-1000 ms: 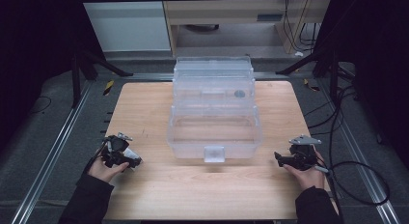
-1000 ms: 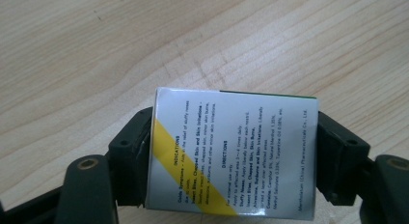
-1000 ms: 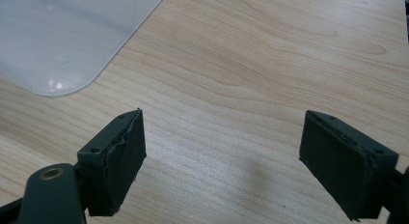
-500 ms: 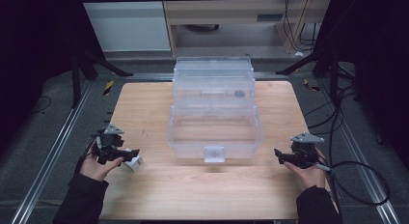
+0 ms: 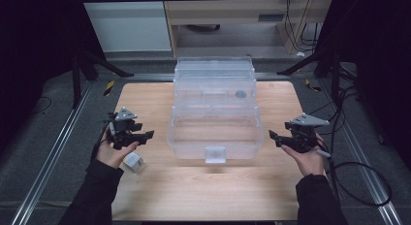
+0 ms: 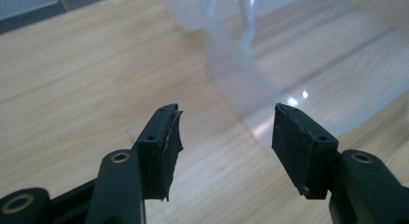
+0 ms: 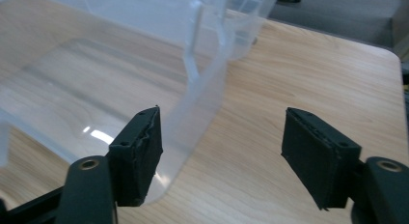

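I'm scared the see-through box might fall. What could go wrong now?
1. The left gripper and right gripper sit open on either side of the clear box, gripping nothing. If only one catches its slippery wall, the box may tip.
2. A small white block lies on the table under the left hand, which could knock it off.

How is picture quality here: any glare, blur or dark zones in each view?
High view: table lit, surroundings nearly black, clear bin faint against the wood. Left gripper view: small glare spots on the bin wall, far edge soft. Right gripper view: bright glint on the plastic, background blurred.
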Demonstrator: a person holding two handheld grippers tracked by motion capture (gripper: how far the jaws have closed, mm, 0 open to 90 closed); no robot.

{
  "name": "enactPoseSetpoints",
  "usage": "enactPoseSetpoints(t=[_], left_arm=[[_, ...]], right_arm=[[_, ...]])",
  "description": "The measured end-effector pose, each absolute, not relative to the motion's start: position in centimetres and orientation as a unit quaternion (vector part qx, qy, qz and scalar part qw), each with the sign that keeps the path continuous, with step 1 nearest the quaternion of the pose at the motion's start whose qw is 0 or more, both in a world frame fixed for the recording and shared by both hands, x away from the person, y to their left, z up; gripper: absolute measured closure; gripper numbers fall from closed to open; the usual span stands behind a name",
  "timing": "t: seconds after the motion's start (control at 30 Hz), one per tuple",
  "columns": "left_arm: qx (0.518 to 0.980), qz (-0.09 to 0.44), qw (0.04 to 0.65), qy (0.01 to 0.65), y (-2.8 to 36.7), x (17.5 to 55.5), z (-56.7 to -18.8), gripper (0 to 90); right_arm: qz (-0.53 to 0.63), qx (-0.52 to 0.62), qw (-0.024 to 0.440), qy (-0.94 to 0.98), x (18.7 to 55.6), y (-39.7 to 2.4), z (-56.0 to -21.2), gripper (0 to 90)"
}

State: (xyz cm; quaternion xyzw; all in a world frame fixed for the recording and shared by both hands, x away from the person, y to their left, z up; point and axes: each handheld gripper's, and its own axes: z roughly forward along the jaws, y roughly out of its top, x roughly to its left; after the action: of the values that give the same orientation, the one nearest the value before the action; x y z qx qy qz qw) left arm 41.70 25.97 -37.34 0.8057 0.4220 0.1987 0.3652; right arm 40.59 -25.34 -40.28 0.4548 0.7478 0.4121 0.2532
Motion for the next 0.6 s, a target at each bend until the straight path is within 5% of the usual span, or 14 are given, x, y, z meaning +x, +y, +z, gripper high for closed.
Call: enactPoseSetpoints(t=[0.6], left_arm=[[0.825, 0.171, 0.347, 0.412, 21.2, 45.3, -41.3, 45.2]], right_arm=[[0.371, 0.445, 0.213, 0.787, 43.5, -21.2, -42.1, 52.4]])
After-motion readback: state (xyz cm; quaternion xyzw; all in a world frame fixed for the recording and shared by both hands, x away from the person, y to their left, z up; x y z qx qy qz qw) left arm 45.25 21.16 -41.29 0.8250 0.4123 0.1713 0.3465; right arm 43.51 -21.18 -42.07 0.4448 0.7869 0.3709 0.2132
